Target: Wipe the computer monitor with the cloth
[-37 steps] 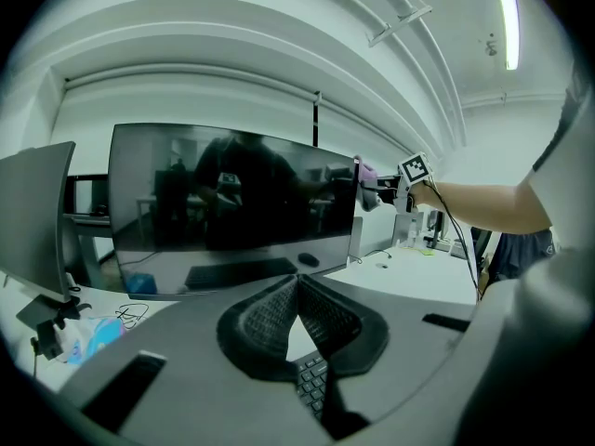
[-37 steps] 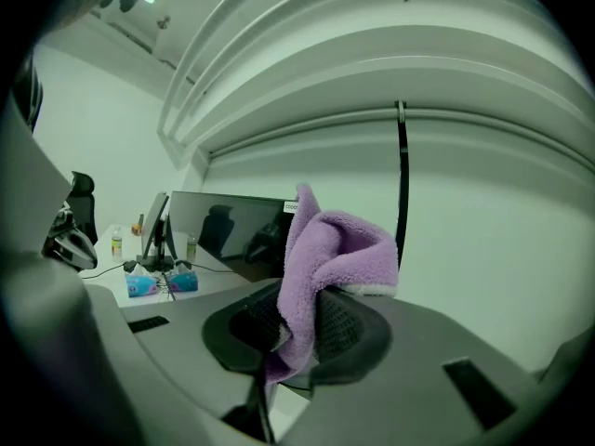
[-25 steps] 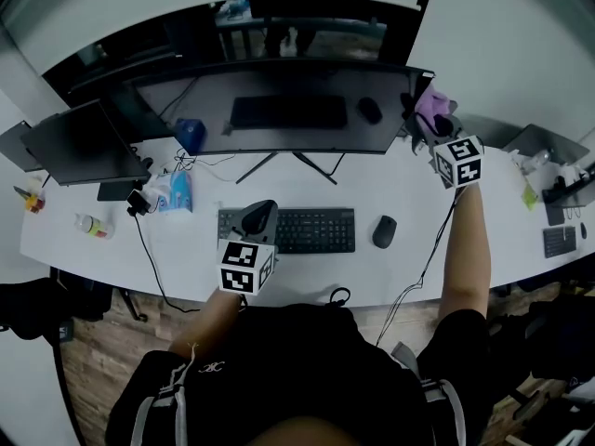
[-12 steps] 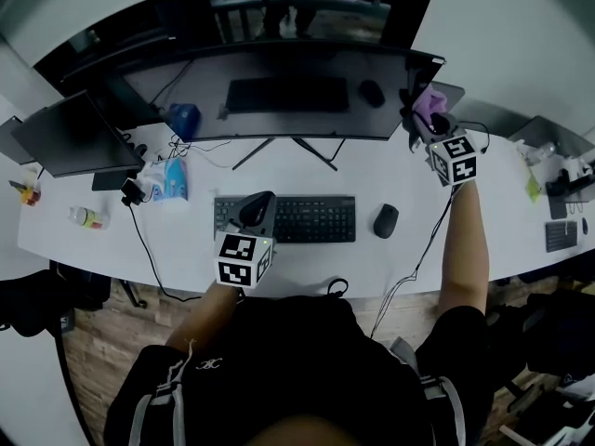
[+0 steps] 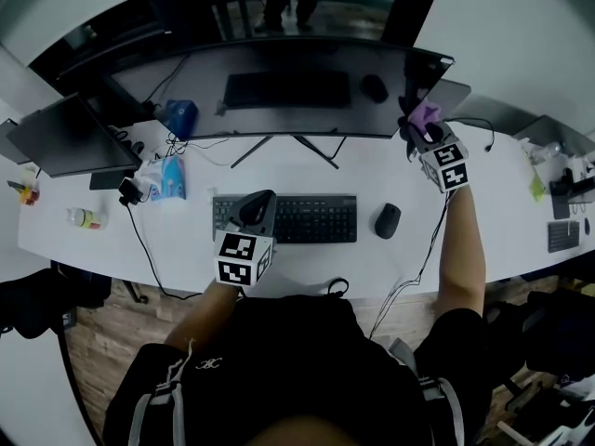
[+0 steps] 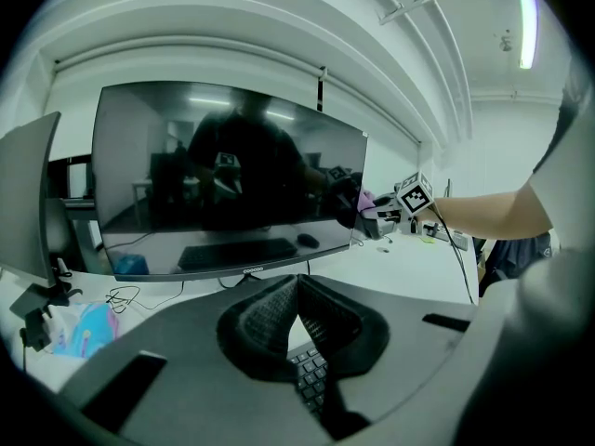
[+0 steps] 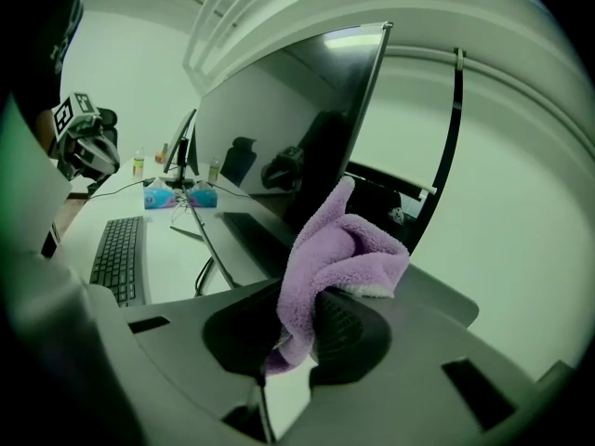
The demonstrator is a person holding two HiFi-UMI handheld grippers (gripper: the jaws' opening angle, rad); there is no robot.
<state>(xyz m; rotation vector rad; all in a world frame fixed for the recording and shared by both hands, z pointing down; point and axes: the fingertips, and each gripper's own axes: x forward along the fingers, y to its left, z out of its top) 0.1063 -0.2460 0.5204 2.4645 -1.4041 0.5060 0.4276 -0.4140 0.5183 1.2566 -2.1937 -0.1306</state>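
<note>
White bench (image 5: pixel 186 249) is carrying monitor (image 5: pixel 279 100). Right tool (image 5: pixel 418 130) is pinching purple cloth (image 5: pixel 426 114) at monitor's right edge; left tool (image 5: pixel 259 204) is hovering, pressed together.

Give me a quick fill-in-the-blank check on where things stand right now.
The right tongs grip a ____ cloth.
The cloth is at the monitor's ____ edge.
The left tongs are shut, holding ____.
The mouse lies right of the ____.
Missing: purple; right; nothing; keyboard.
</note>
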